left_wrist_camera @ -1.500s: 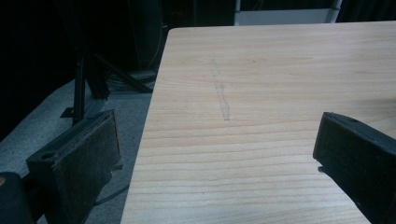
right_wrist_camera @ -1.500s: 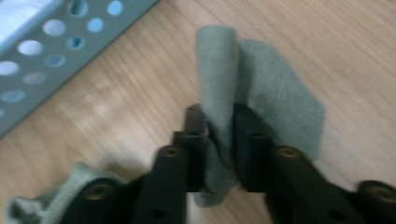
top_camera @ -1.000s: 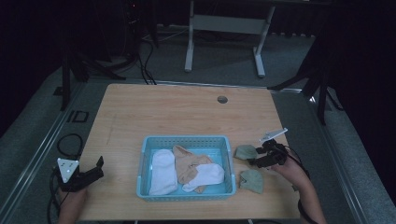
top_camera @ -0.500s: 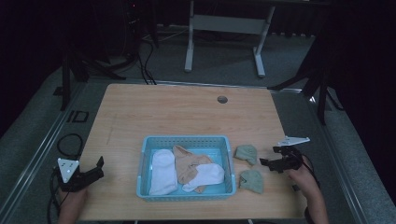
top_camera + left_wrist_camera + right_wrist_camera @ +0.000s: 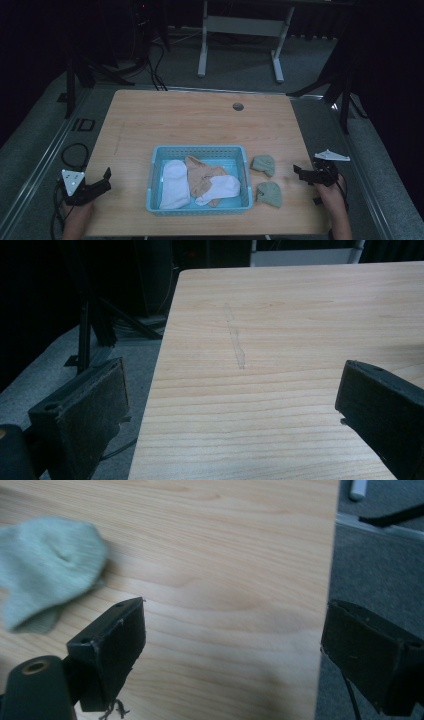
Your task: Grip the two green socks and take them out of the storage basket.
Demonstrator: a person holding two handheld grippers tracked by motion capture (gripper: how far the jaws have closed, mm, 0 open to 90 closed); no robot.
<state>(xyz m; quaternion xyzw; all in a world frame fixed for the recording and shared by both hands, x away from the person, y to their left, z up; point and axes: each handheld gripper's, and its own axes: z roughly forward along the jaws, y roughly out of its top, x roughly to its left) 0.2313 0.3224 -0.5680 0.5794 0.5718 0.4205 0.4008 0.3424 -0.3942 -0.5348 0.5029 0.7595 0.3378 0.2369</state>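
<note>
A blue basket (image 5: 197, 149) at the table's near middle holds two white socks (image 5: 174, 183) and a tan one (image 5: 200, 175). Two green socks lie on the wood to its right, one farther (image 5: 263, 164) and one nearer (image 5: 270, 193). My right gripper (image 5: 299, 173) is near the table's right edge, apart from both. Its jaws have just been opening and stand open with nothing between them (image 5: 235, 645). In the right gripper view a green sock (image 5: 50, 565) lies off to the left. My left gripper (image 5: 106, 177) rests open over bare wood (image 5: 230, 410) at the near left corner.
The table's right edge (image 5: 330, 580) runs between the right gripper's jaws, with grey floor beyond. A round hole (image 5: 238, 106) sits in the far part of the tabletop. A white desk frame (image 5: 240, 25) stands behind the table. A cable loop (image 5: 75, 152) lies off the left edge.
My right gripper has drawn back to the right, away from the farther green sock, which stays on the table, and its jaws stand wider. The left gripper has kept still.
</note>
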